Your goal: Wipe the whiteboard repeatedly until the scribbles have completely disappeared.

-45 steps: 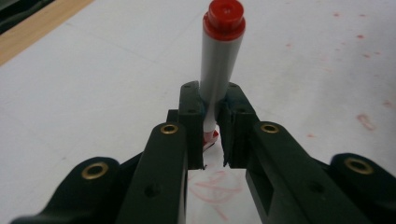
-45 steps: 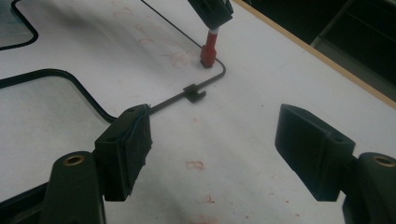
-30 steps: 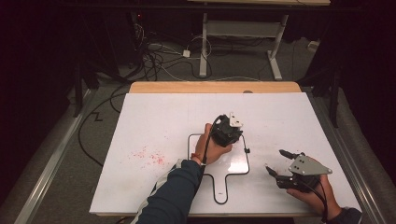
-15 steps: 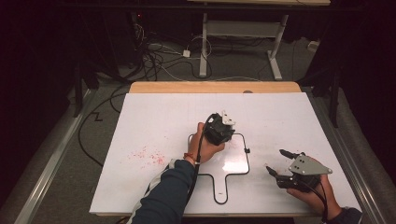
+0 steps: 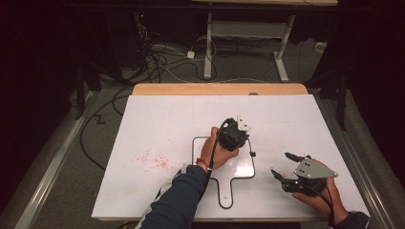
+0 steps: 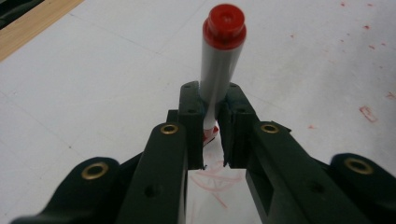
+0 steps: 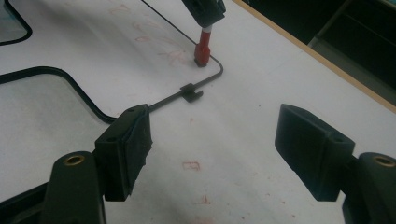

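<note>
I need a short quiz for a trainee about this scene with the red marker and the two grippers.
1. True or false: the left gripper is shut on the red marker.
2. How do the jaws of the right gripper stand: A open, B shut on a cloth?
3. On what does the marker's tip rest?

Key: 1 true. 2 A. 3 On the small whiteboard, near its black frame corner, beside red strokes.

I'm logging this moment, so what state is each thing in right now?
Left tongs: shut on the red marker.
Red marker: upright, tip down on the whiteboard.
Whiteboard: flat on the table, faint red marks on it.
Right tongs: open, holding nothing.
Table: red specks on its white top.
</note>
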A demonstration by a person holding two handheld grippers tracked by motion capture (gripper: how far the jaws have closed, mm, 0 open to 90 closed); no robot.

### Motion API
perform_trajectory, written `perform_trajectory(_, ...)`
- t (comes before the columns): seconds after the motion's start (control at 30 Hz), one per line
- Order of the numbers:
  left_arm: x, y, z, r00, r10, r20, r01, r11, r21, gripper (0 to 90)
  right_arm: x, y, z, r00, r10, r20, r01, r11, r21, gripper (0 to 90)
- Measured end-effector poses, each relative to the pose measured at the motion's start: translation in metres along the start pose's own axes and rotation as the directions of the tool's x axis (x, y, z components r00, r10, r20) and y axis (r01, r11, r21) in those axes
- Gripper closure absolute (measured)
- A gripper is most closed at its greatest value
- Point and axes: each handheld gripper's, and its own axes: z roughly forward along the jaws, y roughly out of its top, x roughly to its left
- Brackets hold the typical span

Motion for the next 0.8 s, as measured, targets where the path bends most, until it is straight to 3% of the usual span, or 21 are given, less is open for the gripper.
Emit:
perform_trajectory(0.1, 0.007, 0.000, 0.001, 0.9992, -0.020, -0.033, 0.020, 0.9998, 0.007, 78.4, 0.000, -0.001, -0.001, 1.0000, 0.000, 0.000, 0.000, 1.000, 0.001, 28.0)
perform_trajectory(0.2, 0.015, -0.002, 0.000, 0.9984, -0.057, -0.004, 0.057, 0.9984, 0.005, 78.4, -0.001, -0.001, -0.002, 1.0000, 0.000, 0.002, 0.000, 1.000, 0.000, 28.0)
perform_trajectory(0.37, 0.007, -0.007, -0.011, 0.9984, 0.047, -0.033, -0.045, 0.9970, 0.063, 78.3, -0.002, -0.001, -0.005, 0.9999, 0.003, 0.015, -0.002, 1.000, -0.005, 28.0)
perform_trajectory(0.5, 0.027, -0.025, -0.026, 0.9989, 0.000, -0.047, 0.004, 0.9968, 0.079, 78.3, -0.002, -0.001, -0.005, 0.9998, 0.005, 0.020, -0.004, 1.000, -0.006, 28.1)
perform_trajectory(0.57, 0.034, -0.033, -0.033, 0.9998, -0.020, -0.007, 0.021, 0.9967, 0.079, 78.3, -0.002, 0.000, -0.005, 0.9998, 0.003, 0.019, -0.002, 1.000, -0.003, 28.1)
perform_trajectory(0.63, 0.036, -0.041, -0.040, 1.0000, -0.005, -0.001, 0.005, 0.9959, 0.090, 78.3, -0.001, 0.000, -0.004, 0.9998, 0.003, 0.020, -0.003, 1.000, -0.003, 28.0)
perform_trajectory(0.8, 0.041, -0.057, -0.056, 0.9989, -0.009, 0.045, 0.007, 0.9985, 0.054, 78.3, -0.001, 0.002, -0.002, 0.9999, 0.003, 0.014, -0.003, 1.000, -0.001, 28.1)
